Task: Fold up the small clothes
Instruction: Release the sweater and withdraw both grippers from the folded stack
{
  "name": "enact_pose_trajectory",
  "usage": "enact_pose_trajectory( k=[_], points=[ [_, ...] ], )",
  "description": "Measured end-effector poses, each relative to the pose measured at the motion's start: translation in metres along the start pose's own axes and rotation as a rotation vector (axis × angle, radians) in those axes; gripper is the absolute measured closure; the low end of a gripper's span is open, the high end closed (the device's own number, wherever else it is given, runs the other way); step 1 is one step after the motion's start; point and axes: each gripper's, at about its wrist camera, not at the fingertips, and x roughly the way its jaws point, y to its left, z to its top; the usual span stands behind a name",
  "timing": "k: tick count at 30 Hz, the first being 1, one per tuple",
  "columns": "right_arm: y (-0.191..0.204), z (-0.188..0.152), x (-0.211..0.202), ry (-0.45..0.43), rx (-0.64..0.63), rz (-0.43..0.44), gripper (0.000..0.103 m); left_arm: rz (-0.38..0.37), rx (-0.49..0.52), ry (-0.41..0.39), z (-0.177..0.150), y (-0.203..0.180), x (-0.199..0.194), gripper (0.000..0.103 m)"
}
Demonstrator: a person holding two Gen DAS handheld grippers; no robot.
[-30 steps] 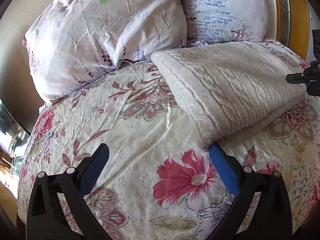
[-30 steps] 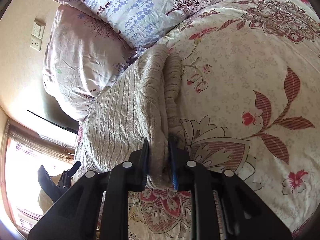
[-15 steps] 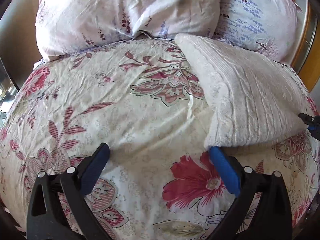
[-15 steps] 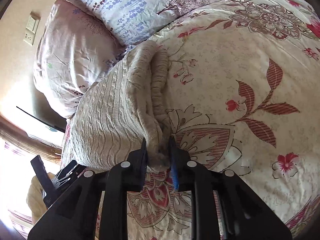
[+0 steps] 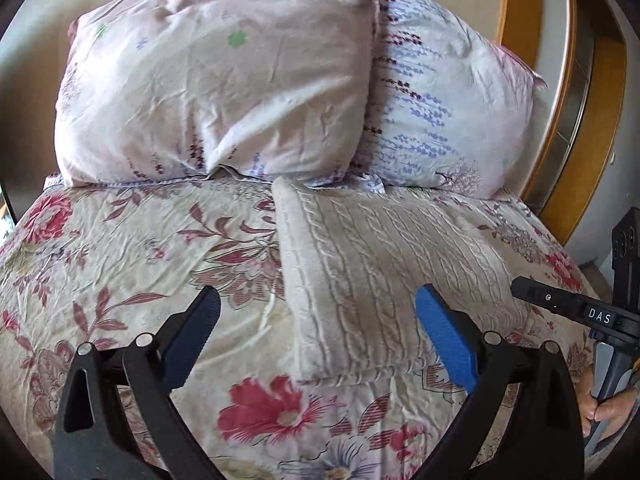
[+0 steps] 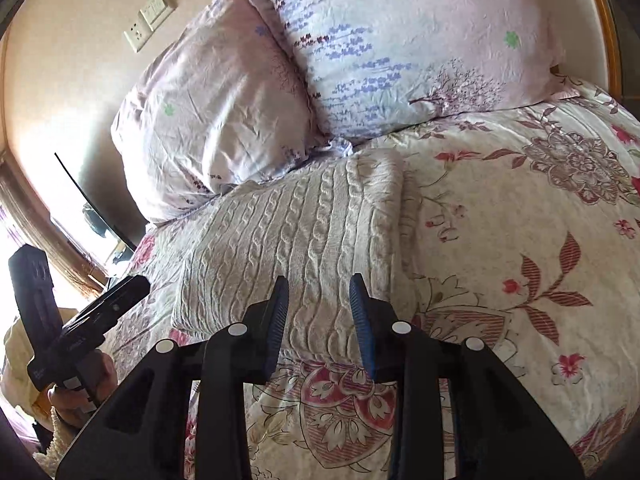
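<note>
A cream cable-knit sweater (image 5: 384, 276) lies folded into a flat rectangle on the floral bedspread (image 5: 132, 264), its far edge near the pillows. My left gripper (image 5: 318, 320) is open and empty, hovering over the sweater's near left corner. In the right wrist view the sweater (image 6: 288, 240) lies flat, and my right gripper (image 6: 320, 300) is open above its near edge, holding nothing. The right gripper's body (image 5: 580, 312) shows at the right edge of the left wrist view.
Two pillows lean at the head of the bed, a pink one (image 5: 216, 92) and a lavender-print one (image 5: 444, 100). A wooden frame (image 5: 560, 120) stands at the right. A wall socket (image 6: 150, 20) and a window (image 6: 24, 208) are on the left.
My right gripper has opened and let go of the sweater's edge. The sweater has dropped flat on the bed. Both grippers have pulled back and risen a little.
</note>
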Motion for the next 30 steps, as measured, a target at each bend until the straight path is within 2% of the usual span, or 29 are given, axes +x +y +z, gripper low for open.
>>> enact_pose_trajectory(
  k=[4, 9, 13, 18, 20, 22, 24, 25, 26, 28, 30],
  points=[
    [0.0, -0.01, 0.018, 0.069, -0.007, -0.085, 0.07, 0.067, 0.09, 0.101, -0.006, -0.03, 0.033, 0.01],
    [0.009, -0.014, 0.028, 0.096, -0.079, -0.177, 0.07, 0.09, 0.066, 0.228, -0.023, -0.022, 0.067, 0.009],
    [0.024, -0.022, 0.034, 0.088, -0.173, -0.279, 0.069, 0.063, 0.0, 0.262, -0.025, -0.01, 0.074, 0.004],
    [0.036, -0.026, 0.041, 0.089, -0.246, -0.37, 0.068, 0.075, 0.0, 0.272, -0.026, -0.009, 0.077, 0.002],
    [0.037, -0.025, 0.041, 0.09, -0.259, -0.378, 0.068, 0.066, 0.0, 0.268, -0.026, -0.009, 0.077, 0.002],
    [0.031, -0.024, 0.028, 0.065, -0.209, -0.331, 0.066, 0.043, 0.002, 0.241, -0.025, -0.007, 0.069, 0.002],
    [0.023, -0.025, 0.008, 0.018, -0.152, -0.284, 0.046, 0.028, -0.007, 0.195, -0.028, -0.001, 0.05, 0.002],
    [0.021, -0.027, -0.001, -0.004, -0.146, -0.278, 0.027, 0.023, -0.002, 0.176, -0.03, 0.0, 0.04, 0.002],
    [0.021, -0.029, -0.008, -0.021, -0.153, -0.312, 0.001, 0.028, 0.008, 0.163, -0.033, 0.001, 0.031, 0.002],
    [0.024, -0.036, -0.018, -0.047, -0.198, -0.39, 0.001, 0.052, 0.03, 0.149, -0.039, 0.003, 0.018, 0.002],
    [0.025, -0.043, -0.018, -0.029, -0.216, -0.41, 0.001, 0.07, 0.046, 0.164, -0.044, 0.003, 0.014, 0.002]
  ],
)
